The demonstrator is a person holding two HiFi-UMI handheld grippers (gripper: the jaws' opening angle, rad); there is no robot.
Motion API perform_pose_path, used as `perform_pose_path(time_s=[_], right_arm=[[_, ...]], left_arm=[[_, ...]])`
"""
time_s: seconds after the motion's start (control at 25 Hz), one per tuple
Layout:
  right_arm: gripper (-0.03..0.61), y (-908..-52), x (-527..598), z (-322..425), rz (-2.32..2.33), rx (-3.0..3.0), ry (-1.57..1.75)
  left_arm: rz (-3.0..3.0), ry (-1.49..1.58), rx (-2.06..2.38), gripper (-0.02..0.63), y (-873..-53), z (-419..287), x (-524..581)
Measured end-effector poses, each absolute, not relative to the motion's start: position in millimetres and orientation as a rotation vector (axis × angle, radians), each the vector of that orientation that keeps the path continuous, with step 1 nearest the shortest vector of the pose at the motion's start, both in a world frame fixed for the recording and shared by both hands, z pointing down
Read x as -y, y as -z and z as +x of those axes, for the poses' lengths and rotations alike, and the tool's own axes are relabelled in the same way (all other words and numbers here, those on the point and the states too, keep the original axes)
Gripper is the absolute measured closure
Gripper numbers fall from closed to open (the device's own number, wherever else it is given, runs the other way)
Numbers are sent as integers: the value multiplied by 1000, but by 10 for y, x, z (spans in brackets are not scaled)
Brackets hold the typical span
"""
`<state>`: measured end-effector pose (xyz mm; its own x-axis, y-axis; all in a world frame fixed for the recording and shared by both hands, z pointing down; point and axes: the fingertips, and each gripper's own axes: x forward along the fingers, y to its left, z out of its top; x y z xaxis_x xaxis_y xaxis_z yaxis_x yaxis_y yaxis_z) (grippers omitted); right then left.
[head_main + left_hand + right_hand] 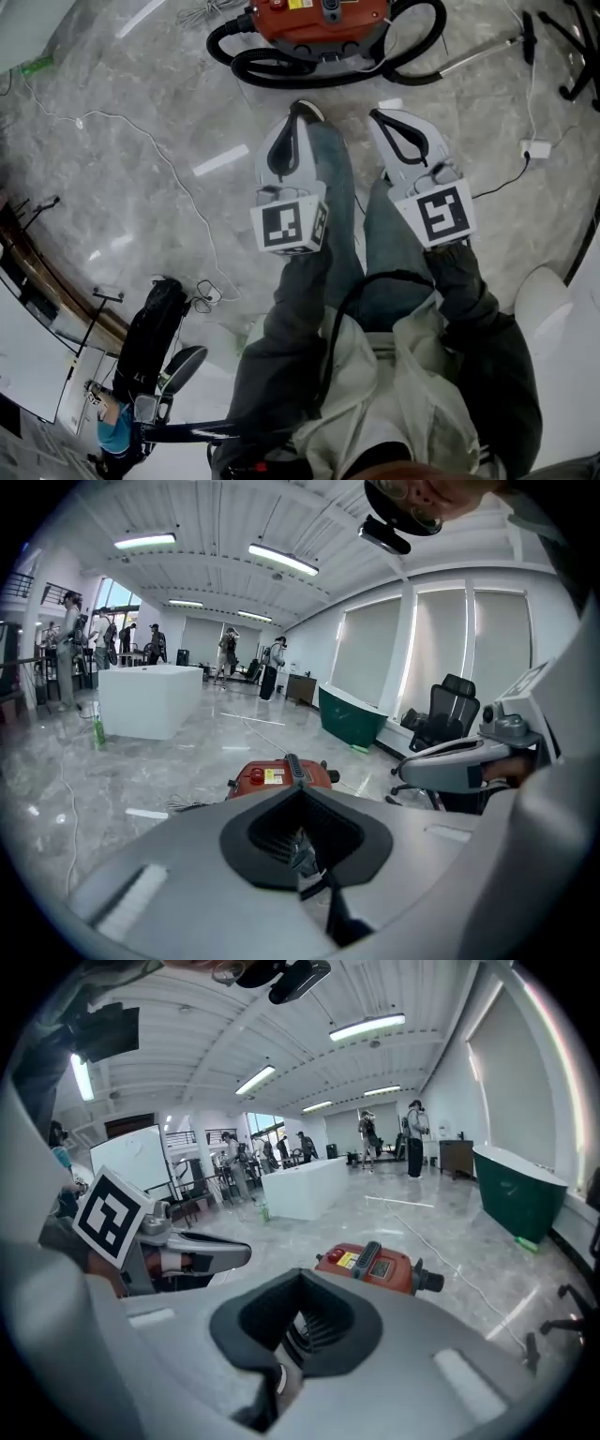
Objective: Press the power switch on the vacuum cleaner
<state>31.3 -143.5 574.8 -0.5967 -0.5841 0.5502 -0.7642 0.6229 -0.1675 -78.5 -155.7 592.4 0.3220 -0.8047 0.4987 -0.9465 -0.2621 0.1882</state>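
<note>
The red vacuum cleaner stands on the marble floor at the top of the head view, ringed by its black hose. It lies ahead of both grippers, some way off. A black handle runs across its top, with a small red round knob beside it. My left gripper and right gripper are held side by side above the person's legs, pointing at the vacuum. Both are shut with nothing between the jaws. Neither touches the vacuum.
A metal wand lies right of the vacuum. A thin white cable and a white adapter lie on the floor. A black bag on a stand is at lower left. Farther off are a white counter, green tub, office chair and several people.
</note>
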Motion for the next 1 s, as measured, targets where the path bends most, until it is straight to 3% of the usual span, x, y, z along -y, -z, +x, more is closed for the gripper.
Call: perform_pose_path(time_s=[0.64,1.0], right_arm=[[580,-3710,-393,1171,1080,2575,-352],[580,-2927,-1377,878,1134,2629,-327]], left_arm=[[2231,-352,1624,611,-3903,-73,-606],[2337,-319,1585,611,-3084,-240,-1450]])
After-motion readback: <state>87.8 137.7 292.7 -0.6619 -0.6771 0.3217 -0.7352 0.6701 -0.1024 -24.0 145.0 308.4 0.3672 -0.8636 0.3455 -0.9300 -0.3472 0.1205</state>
